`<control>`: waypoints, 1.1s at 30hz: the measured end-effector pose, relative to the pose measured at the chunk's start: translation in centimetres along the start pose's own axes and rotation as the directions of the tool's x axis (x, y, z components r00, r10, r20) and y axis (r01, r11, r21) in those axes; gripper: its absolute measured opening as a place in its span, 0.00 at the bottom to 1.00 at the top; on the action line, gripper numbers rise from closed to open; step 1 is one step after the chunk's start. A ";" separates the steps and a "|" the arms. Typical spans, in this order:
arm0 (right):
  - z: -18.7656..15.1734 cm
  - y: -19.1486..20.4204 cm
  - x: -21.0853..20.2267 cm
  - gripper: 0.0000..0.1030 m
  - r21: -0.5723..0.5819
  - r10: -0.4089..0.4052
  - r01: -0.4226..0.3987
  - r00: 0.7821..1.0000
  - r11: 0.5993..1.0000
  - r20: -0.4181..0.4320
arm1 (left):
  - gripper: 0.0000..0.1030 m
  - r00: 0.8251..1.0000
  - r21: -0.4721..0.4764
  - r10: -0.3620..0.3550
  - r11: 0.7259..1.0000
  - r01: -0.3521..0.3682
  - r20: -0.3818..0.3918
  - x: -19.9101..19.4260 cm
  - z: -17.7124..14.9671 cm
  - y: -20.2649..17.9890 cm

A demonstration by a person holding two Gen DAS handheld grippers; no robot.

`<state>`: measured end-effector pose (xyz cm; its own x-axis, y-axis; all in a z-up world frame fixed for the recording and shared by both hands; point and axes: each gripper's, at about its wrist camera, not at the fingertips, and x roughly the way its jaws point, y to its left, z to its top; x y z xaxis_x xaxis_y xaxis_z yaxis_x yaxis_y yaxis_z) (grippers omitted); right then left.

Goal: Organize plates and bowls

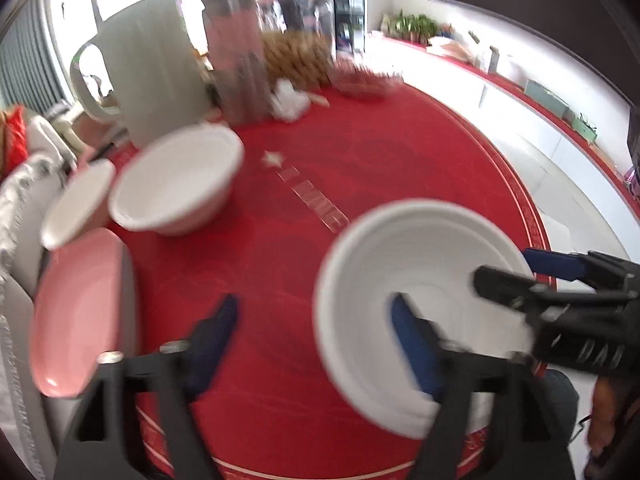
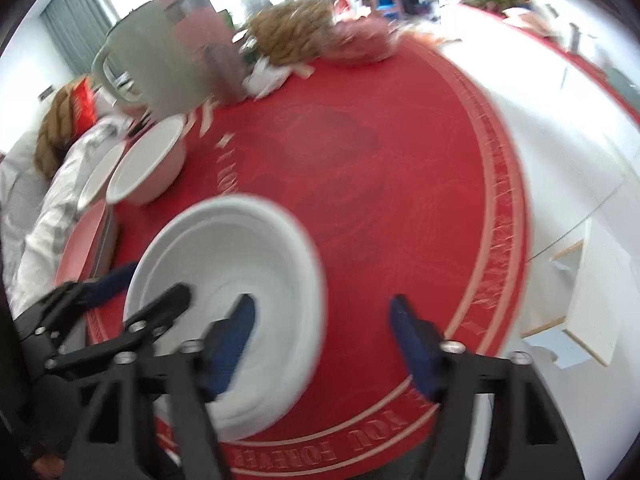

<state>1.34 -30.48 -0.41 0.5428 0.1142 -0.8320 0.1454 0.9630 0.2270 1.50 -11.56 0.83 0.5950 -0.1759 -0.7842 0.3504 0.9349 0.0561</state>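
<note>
A white bowl (image 1: 412,292) (image 2: 240,264) sits on the red round table near its front edge. My left gripper (image 1: 316,344) is open, its right finger over the bowl's inside. My right gripper (image 2: 324,340) is open, its left finger over the bowl; in the left wrist view (image 1: 516,272) it straddles the bowl's right rim. A second white bowl (image 1: 176,184) (image 2: 148,168) stands at the left. A small white plate (image 1: 78,204) (image 2: 98,178) leans behind it. A pink plate (image 1: 76,312) (image 2: 80,240) stands at the left edge.
A pale green pitcher (image 1: 148,68) (image 2: 160,56), a pink bottle (image 1: 236,48) (image 2: 196,32), a clear jar of biscuits (image 1: 296,40) and a small dish (image 1: 360,80) stand at the back. The table's red mat (image 1: 360,160) (image 2: 380,160) ends at the right over a white floor.
</note>
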 end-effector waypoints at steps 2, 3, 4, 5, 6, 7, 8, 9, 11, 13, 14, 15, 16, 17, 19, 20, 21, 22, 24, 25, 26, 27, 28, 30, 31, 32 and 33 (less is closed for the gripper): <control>0.5 -0.6 -0.8 0.72 0.036 -0.005 0.004 1.000 0.999 0.028 | 0.82 0.999 0.001 -0.002 1.000 0.002 0.043 -1.2 0.3 0.7; 0.7 -0.9 -1.1 0.72 0.053 -0.015 0.012 0.999 0.999 0.043 | 0.82 0.999 0.001 -0.007 1.000 0.007 0.053 -1.7 0.5 1.0; 1.0 -1.0 -1.4 0.72 0.067 -0.023 0.020 0.998 0.998 0.052 | 0.83 0.998 0.003 -0.012 1.000 0.012 0.060 -2.2 0.6 1.3; 1.3 -1.1 -1.7 0.72 0.077 -0.026 0.022 0.998 0.997 0.059 | 0.83 0.998 0.005 -0.016 1.000 0.016 0.066 -2.7 0.7 1.6; 1.6 -1.1 -1.9 0.72 0.083 -0.026 0.021 0.998 0.996 0.064 | 0.83 0.998 0.006 -0.021 1.000 0.021 0.067 -3.1 0.9 2.1; 1.9 -0.8 -2.2 0.72 0.081 -0.025 0.019 0.998 0.997 0.066 | 0.83 0.998 0.006 -0.027 1.000 0.027 0.064 -3.5 1.1 2.6; 2.3 -0.3 -2.4 0.72 0.074 -0.019 0.014 0.998 0.997 0.066 | 0.83 0.998 0.003 -0.037 0.999 0.037 0.057 -3.8 1.3 3.4; 2.5 0.0 -2.6 0.72 0.066 -0.012 0.008 0.998 0.998 0.066 | 0.83 0.998 -0.003 -0.043 0.999 0.043 0.052 -4.1 1.5 4.1; 3.3 1.3 -3.0 0.72 0.040 0.003 -0.006 0.998 0.999 0.066 | 0.83 0.998 -0.042 -0.057 0.997 0.059 0.042 -4.7 2.3 6.1; 4.6 3.0 -3.4 0.72 0.014 0.024 -0.025 0.998 1.000 0.064 | 0.83 0.996 -0.098 -0.082 0.992 0.085 0.034 -5.3 3.2 8.5; 4.9 3.4 -3.5 0.72 0.008 0.033 -0.034 0.998 0.999 0.062 | 0.83 0.996 -0.123 -0.088 0.988 0.091 0.033 -5.4 3.7 9.7; 5.6 4.2 -3.5 0.72 -0.001 0.047 -0.047 0.997 0.999 0.056 | 0.83 0.996 -0.148 -0.088 0.985 0.092 0.032 -5.5 4.3 10.9; 6.5 5.4 -3.5 0.72 -0.016 0.062 -0.062 0.997 0.998 0.043 | 0.83 0.996 -0.165 -0.081 0.983 0.085 0.033 -5.5 5.1 12.0; 6.9 6.0 -3.4 0.72 -0.023 0.069 -0.068 0.997 0.997 0.036 | 0.83 0.997 -0.171 -0.065 0.983 0.070 0.032 -5.5 5.7 13.0; 8.3 7.6 -3.3 0.72 -0.034 0.079 -0.078 0.997 0.996 0.027 | 0.83 0.999 -0.162 -0.033 0.986 0.038 0.034 -5.3 6.9 14.4; 8.9 8.2 -3.2 0.72 -0.040 0.080 -0.079 0.997 0.996 0.022 | 0.83 0.999 -0.149 -0.024 0.988 0.029 0.033 -5.2 7.5 14.9; 9.5 8.9 -3.0 0.72 -0.047 0.081 -0.080 0.997 0.996 0.017 | 0.83 0.999 -0.128 -0.015 0.992 0.018 0.029 -4.8 8.3 15.4; 10.2 9.7 -2.7 0.72 -0.055 0.079 -0.078 0.997 0.995 0.011 | 0.83 1.000 -0.115 -0.005 0.993 0.008 0.029 -4.5 8.9 15.9; 11.3 11.3 -1.3 0.72 -0.081 0.061 -0.063 0.998 0.995 -0.025 | 0.83 1.000 -0.087 0.001 0.996 0.002 0.027 -3.5 9.8 16.5; 11.8 11.8 -0.4 0.72 -0.083 0.057 -0.060 0.997 0.995 -0.045 | 0.83 1.000 -0.070 0.003 0.998 -0.002 0.018 -2.7 10.3 16.7; 12.0 12.0 0.2 0.72 -0.081 0.054 -0.059 0.997 0.995 -0.060 | 0.83 1.000 -0.056 0.004 0.998 -0.004 0.005 -1.8 10.7 16.8; 12.3 12.5 1.3 0.72 -0.080 0.051 -0.057 0.995 0.995 -0.084 | 0.83 1.000 -0.049 0.010 0.999 -0.011 -0.010 -0.7 11.1 17.0; 12.6 13.1 2.9 0.72 -0.084 0.043 -0.053 0.992 0.995 -0.117 | 0.83 1.000 -0.046 0.019 0.999 -0.020 -0.021 0.4 11.5 17.2; 12.9 13.5 4.7 0.72 -0.083 0.030 -0.043 0.988 0.996 -0.149 | 0.83 0.999 -0.033 0.021 0.999 -0.022 -0.046 2.6 12.2 17.5; 13.0 13.8 6.0 0.72 -0.076 0.029 -0.043 0.985 0.996 -0.168 | 0.83 0.998 -0.025 0.026 0.999 -0.028 -0.062 3.7 12.5 17.6; 13.2 13.8 6.9 0.72 -0.067 0.032 -0.045 0.983 0.997 -0.181 | 0.83 0.997 -0.021 0.036 0.999 -0.038 -0.074 4.7 12.8 17.6; 13.4 14.0 8.2 0.72 -0.054 0.036 -0.047 0.980 0.997 -0.194 | 0.83 0.996 -0.016 0.043 0.999 -0.045 -0.080 5.5 13.0 17.6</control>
<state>18.85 -19.37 2.73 0.3764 0.1937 -0.9060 0.0749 0.9683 0.2381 20.34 -0.12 5.54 0.5500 -0.1102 -0.8278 0.3117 0.9467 0.0811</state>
